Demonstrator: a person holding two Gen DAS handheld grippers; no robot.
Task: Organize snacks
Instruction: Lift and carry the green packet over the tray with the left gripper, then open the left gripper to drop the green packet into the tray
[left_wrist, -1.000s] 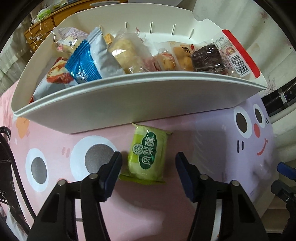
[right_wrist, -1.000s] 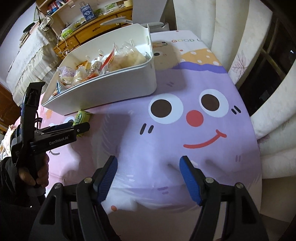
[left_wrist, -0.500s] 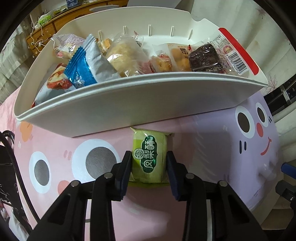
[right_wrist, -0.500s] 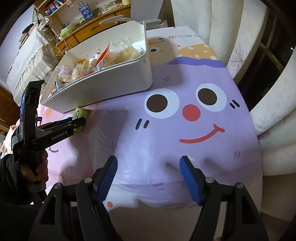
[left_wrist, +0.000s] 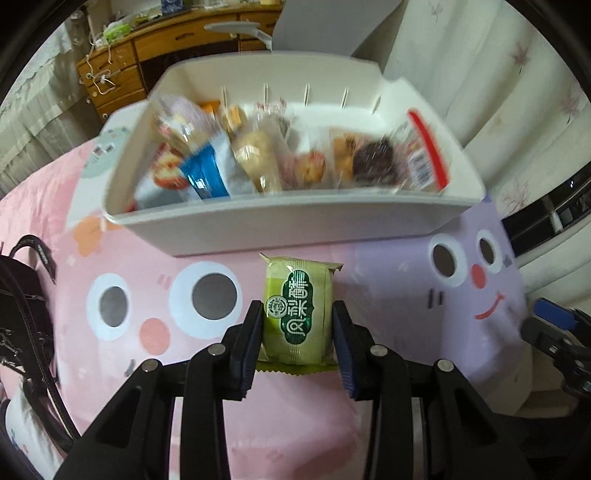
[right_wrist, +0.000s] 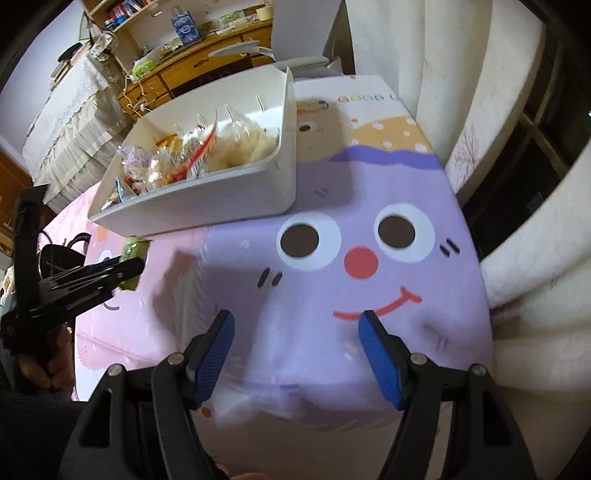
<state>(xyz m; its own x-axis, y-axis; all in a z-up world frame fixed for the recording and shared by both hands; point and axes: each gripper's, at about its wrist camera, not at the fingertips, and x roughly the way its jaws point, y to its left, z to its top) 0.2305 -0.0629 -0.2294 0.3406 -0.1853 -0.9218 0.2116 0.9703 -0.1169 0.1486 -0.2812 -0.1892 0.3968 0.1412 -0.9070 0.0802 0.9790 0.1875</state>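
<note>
the left gripper (left_wrist: 298, 334) is clamped on a small green foil-wrapped snack packet with dark green printing (left_wrist: 297, 314), its blue pads pressing the packet's two long sides. in the left wrist view the packet looks lifted just clear of the pink and purple cartoon-face cloth (left_wrist: 155, 369) that covers the bench, in front of the near wall of the white plastic storage bin (left_wrist: 288, 227), which is already crowded with wrapped snacks (left_wrist: 258, 162).

the main risk is the grip itself: the pads hold only the rear half of a soft, slippery wrapper, so a quick swing could let it slide out or twist and drop back on the cloth. squeezing harder could crush what looks like a soft pastry inside.

the second risk is the bin's near wall. the packet sits lower than the rim, so moving forward without rising first would knock it against the wall, push the bin, or strip the packet from the gripper. the bin is full enough that a packet released near the rim could slide back out.

the right gripper (right_wrist: 295, 350) hangs wide and empty over the purple part of the cloth, well apart from the bin, so it offers no support if the bin shifts.
</note>
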